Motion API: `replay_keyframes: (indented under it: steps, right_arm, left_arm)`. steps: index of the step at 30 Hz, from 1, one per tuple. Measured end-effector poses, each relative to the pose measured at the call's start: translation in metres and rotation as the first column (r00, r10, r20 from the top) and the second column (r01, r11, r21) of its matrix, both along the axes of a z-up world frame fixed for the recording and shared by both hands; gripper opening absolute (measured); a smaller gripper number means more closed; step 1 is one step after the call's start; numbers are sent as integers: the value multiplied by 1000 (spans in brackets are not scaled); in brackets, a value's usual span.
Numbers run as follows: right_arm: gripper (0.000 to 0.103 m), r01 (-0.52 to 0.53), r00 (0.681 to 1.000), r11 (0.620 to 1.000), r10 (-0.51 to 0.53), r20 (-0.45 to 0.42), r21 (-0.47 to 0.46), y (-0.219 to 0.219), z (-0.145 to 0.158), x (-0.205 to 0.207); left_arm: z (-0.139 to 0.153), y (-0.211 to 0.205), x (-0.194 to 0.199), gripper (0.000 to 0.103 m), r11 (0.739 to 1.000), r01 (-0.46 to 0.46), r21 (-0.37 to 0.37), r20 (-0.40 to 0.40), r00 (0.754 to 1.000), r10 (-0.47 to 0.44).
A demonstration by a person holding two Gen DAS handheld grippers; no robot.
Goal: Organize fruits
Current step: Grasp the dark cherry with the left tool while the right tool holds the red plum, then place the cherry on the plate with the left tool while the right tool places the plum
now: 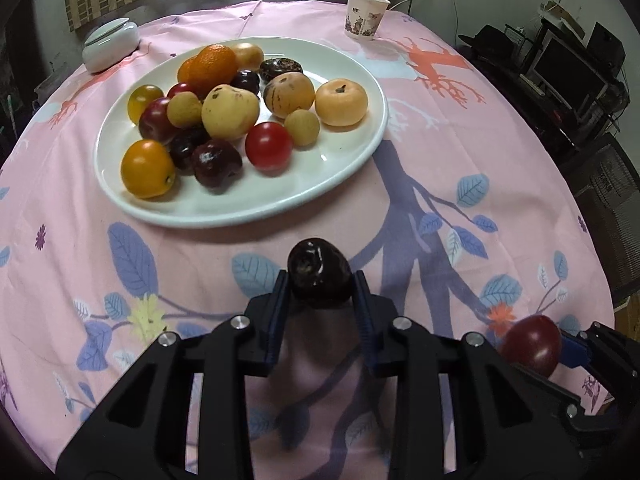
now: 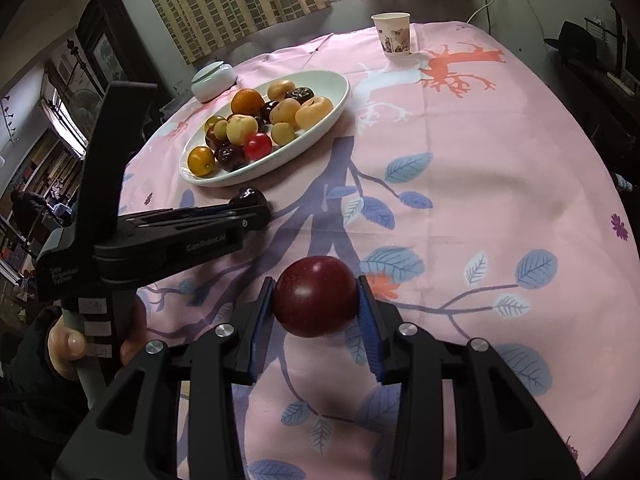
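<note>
A white oval plate (image 1: 352, 160) (image 2: 320, 128) holds several fruits: an orange, yellow and red tomatoes, dark plums, pale round fruits. Just in front of the plate, my left gripper (image 1: 320, 284) (image 2: 250, 206) is shut on a dark wrinkled fruit (image 1: 318, 272) (image 2: 248, 196), its blue pads pressing both sides. My right gripper (image 2: 316, 304) is shut on a round dark red plum (image 2: 316, 296) (image 1: 532, 344), held above the pink tablecloth (image 2: 480, 160) to the right of the left gripper. A hand (image 2: 68, 344) grips the left gripper's handle.
A paper cup (image 1: 366, 16) (image 2: 394, 34) stands at the table's far side. A white lidded bowl (image 1: 110, 44) (image 2: 214, 78) sits behind the plate's left end. Dark furniture and screens (image 1: 568, 72) stand beyond the table's right edge.
</note>
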State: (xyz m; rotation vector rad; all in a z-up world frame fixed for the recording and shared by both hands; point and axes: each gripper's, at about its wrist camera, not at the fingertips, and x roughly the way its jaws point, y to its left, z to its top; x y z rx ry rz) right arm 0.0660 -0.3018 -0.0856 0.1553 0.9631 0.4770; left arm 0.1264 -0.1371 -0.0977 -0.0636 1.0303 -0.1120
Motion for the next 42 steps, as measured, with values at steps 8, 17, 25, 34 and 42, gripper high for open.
replay_keyframes:
  steps: [8, 17, 25, 34, 42]
  right_arm:
    - [40, -38, 999, 999, 37, 20, 23, 26, 5, -19]
    - [40, 30, 1000, 1000, -30, -4, 0, 44, 6, -10]
    - [40, 58, 998, 998, -58, 6, -21, 63, 16, 6]
    - [40, 12, 999, 998, -8, 48, -68, 83, 37, 59]
    - [40, -25, 996, 991, 36, 81, -135, 107, 43, 138]
  left_arm:
    - [15, 30, -55, 32, 1000, -29, -9, 20, 999, 29]
    - [5, 74, -54, 32, 998, -7, -63, -1, 1000, 7]
    - [9, 98, -33, 32, 996, 46, -74, -3, 999, -46]
    - [57, 120, 9, 32, 998, 50, -42, 97, 994, -45]
    - [92, 82, 114, 32, 993, 112, -45, 86, 990, -107]
